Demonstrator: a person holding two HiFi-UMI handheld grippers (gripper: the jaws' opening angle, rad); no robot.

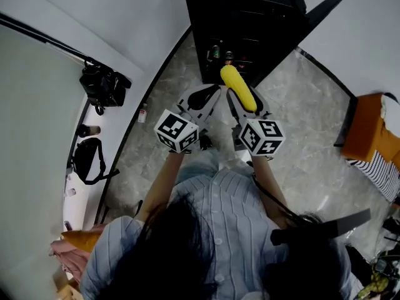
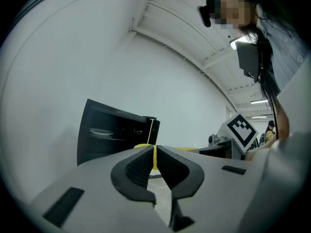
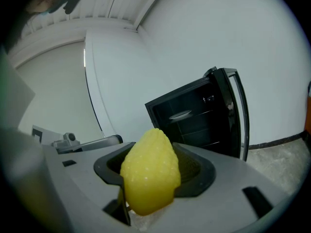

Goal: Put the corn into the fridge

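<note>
Your right gripper (image 3: 155, 171) pinches the corn (image 1: 237, 86) facing the open black fridge (image 1: 250, 17); your left gripper (image 2: 154, 161) is pressed together above the grey stone floor (image 1: 300, 124).

Fridge (image 1: 244, 24) stands ahead, its door (image 1: 315, 14) open to the right. Corn (image 1: 239, 87) sits between right gripper (image 1: 245, 100) jaws, just before the fridge. Left gripper (image 1: 205, 97) is beside it, on the left. Probably a plate (image 3: 181, 114) on an inside shelf.

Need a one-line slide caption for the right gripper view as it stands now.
Right gripper shut on a yellow corn cob, pointed toward the open black fridge ahead.
</note>
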